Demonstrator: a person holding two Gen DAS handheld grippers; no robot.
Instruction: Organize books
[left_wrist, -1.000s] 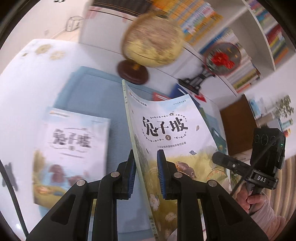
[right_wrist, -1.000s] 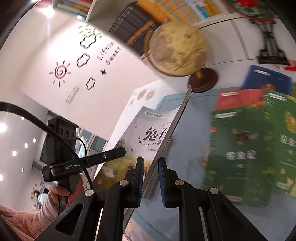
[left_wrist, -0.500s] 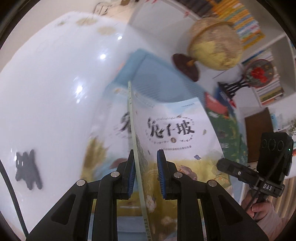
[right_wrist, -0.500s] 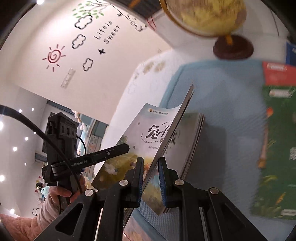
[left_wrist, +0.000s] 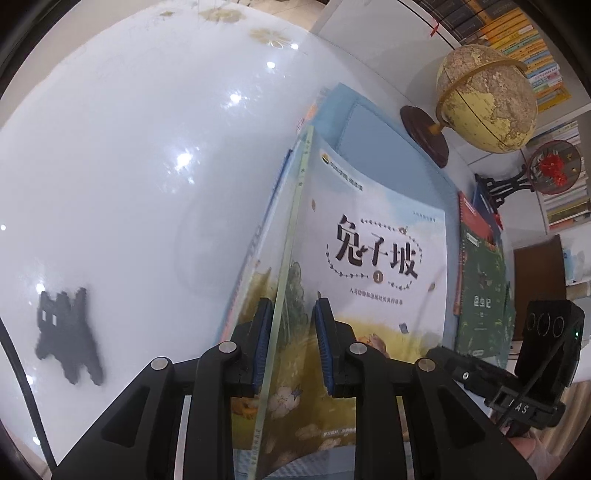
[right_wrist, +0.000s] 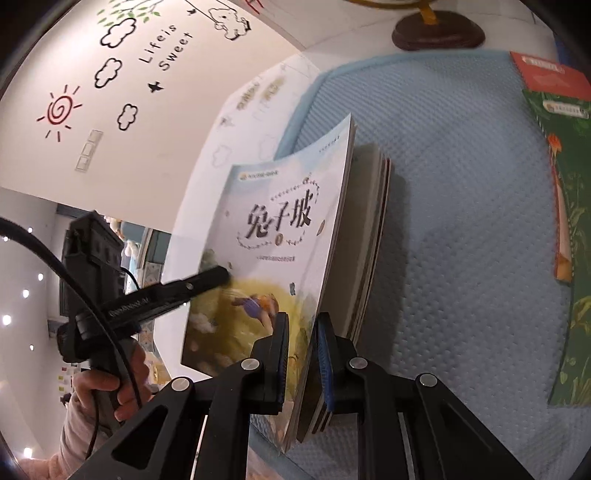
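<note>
Though nearly shut, opening a little at the left hand-held gripper (left_wrist: 291, 343), with the spine of the book (left_wrist: 369, 240) between the jaws and the pads against it. Clenched at the right hand-held gripper (right_wrist: 301, 354) on the opposite, page-side edge of that same book. Gripped by a hand (right_wrist: 107, 387) at the left handle, as seen from the right wrist.

Held tilted, then, cover facing up and toward the left side, spine edge raised. Poised directly over a pile (right_wrist: 373, 221) of similar books on the blue mat (right_wrist: 461, 184); hard to tell whether touching the pile at the lower edge or just above it.

Judging by this: midway through the stacking step, with the book brought to the pile but not yet laid flat.

Calls next for lowering the raised edge until level, squaring the corners with the pile beneath, then letting go on both sides and drawing back without dragging the cover. Worth watching for a slide off the glossy book below.

Beyond the pile, green books (right_wrist: 576, 221) flat on the far side of the mat, probably next in line. Farther off, bare white tabletop (left_wrist: 129, 166), a globe (left_wrist: 487, 96) past the mat's end, and a bookshelf (left_wrist: 517, 33) behind.
</note>
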